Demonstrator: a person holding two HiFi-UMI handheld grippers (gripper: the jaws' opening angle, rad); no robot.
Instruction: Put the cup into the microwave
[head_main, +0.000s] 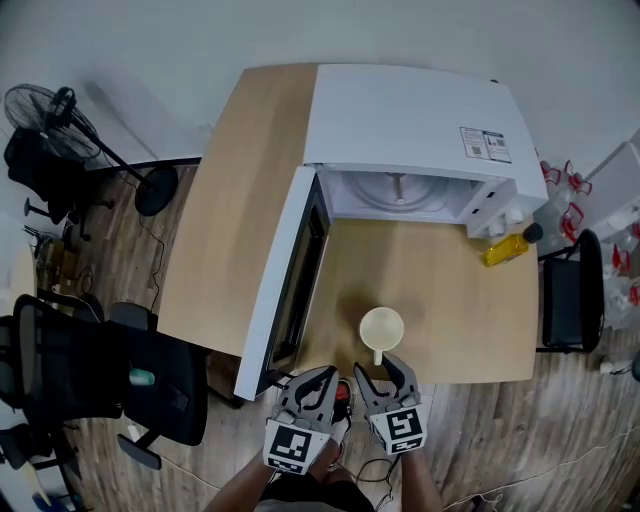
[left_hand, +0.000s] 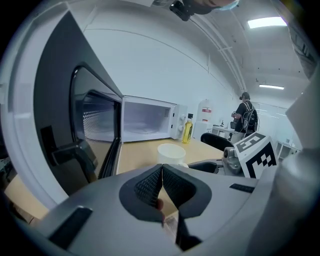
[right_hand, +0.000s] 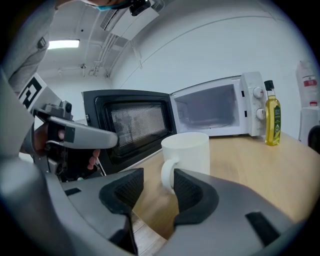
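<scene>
Upright on the table (head_main: 455, 310), the cup (head_main: 381, 328), mouth up, handle (right_hand: 167, 175) turned to 6 o'clock, toward the person. At 12 o'clock from it, the microwave (head_main: 410, 130), with its door (head_main: 290, 280) swung wide at the cup's 9 o'clock. At 2 o'clock, a yellow bottle (head_main: 505, 248) beside the oven's front corner. Judged as the reach-to-grasp step, with nothing lifted yet. At 6 o'clock of the cup, just beside the handle, the right gripper (head_main: 384, 370), claw spread wide with nothing pressed between the pads. Handle just ahead of the gap, nearer the right-hand pad. Pointed forward and somewhat downward, low over the table's near edge. At 9 o'clock of it, close alongside, the left gripper (head_main: 318, 378), claw closed pad to pad on nothing, likewise tipped down and seemingly idle. Next, probably: ease forward until the handle sits between the pads, close firmly, then lift and carry toward 12 o'clock, clear of the door, into the cavity.
</scene>
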